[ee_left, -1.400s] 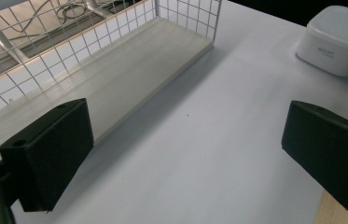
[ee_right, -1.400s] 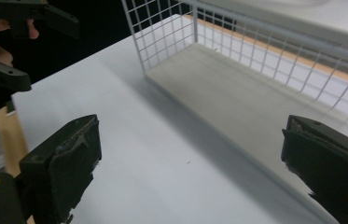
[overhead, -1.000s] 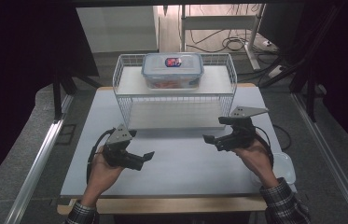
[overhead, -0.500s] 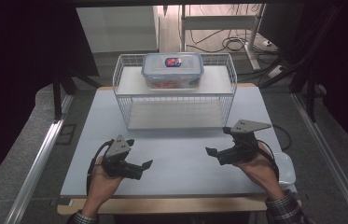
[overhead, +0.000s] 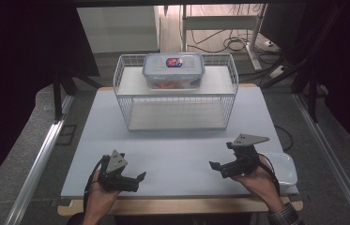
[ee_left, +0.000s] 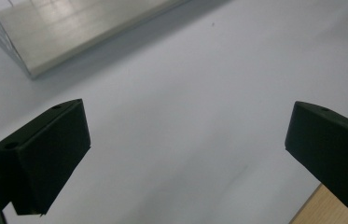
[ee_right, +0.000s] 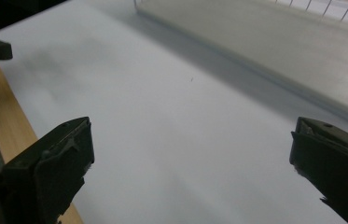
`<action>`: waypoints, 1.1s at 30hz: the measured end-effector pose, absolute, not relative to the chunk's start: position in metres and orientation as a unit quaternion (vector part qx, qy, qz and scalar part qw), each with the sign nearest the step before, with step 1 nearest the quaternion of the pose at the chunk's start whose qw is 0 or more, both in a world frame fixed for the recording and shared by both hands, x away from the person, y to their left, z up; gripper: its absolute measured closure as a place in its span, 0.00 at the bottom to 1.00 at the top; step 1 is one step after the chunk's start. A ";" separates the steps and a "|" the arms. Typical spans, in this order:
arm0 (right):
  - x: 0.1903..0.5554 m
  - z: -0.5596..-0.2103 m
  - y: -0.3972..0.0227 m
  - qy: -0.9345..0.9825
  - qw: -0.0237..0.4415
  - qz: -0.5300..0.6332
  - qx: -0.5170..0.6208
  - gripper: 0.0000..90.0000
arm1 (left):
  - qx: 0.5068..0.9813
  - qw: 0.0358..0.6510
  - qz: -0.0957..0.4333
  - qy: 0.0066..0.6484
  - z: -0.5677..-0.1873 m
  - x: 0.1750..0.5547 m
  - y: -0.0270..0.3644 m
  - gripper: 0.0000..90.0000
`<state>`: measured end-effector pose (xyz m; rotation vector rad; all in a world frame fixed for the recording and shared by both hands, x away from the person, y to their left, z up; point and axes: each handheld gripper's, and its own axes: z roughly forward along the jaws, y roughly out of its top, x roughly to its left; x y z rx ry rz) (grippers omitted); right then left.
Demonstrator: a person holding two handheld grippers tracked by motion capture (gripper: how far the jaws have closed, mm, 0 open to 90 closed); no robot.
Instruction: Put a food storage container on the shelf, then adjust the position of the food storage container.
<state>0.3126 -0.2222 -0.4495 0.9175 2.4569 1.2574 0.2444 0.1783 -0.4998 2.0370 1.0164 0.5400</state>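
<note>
Clear lidded box (overhead: 173, 70) of red contents tops wire rack (overhead: 177, 101); both grippers' fingers apart.

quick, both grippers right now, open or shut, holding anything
Left gripper: open, black jaws wide apart, nothing between them, over the pale blue-grey table mat.
Right gripper: open, jaws wide apart, holding nothing.
</note>
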 end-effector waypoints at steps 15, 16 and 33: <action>0.305 -0.453 -0.246 0.837 0.135 0.402 0.346 0.41 | 0.800 0.395 0.209 0.400 -0.504 0.246 0.177 0.00; 0.305 -0.453 -0.246 0.837 0.135 0.402 0.346 0.41 | 0.799 0.396 0.210 0.400 -0.503 0.246 0.177 0.00; 0.282 -0.441 -0.355 0.780 0.225 0.359 0.460 0.99 | 0.792 0.400 0.213 0.409 -0.502 0.246 0.179 0.00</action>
